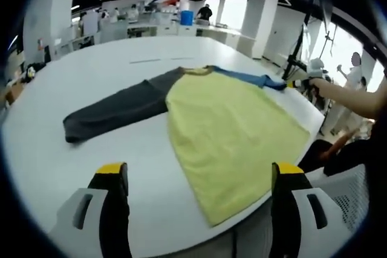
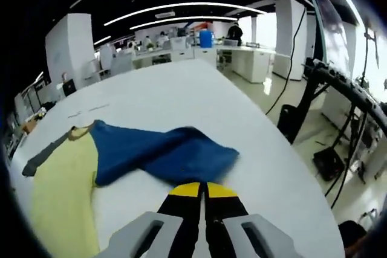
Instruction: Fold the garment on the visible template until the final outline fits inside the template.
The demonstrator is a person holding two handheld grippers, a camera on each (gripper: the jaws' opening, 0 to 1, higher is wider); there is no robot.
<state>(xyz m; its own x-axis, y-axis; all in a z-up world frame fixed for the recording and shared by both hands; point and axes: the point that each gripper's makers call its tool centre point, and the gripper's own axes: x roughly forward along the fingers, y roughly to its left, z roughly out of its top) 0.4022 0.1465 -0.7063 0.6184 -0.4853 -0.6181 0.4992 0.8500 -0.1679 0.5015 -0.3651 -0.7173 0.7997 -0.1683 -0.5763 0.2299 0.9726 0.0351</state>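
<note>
Left tongs (image 1: 196, 176) wide apart over the desk (image 1: 121, 52) near edge, holding nothing. Right tongs (image 2: 202, 188) pinched on the garment (image 1: 233, 128)'s blue sleeve (image 2: 163, 152); open desk beyond.

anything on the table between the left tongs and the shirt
Nothing visible. Bare white table lies between the open left tongs and the yellow body of the garment. Its grey sleeve stretches off to the side, and the right tongs are shut at the blue sleeve.
</note>
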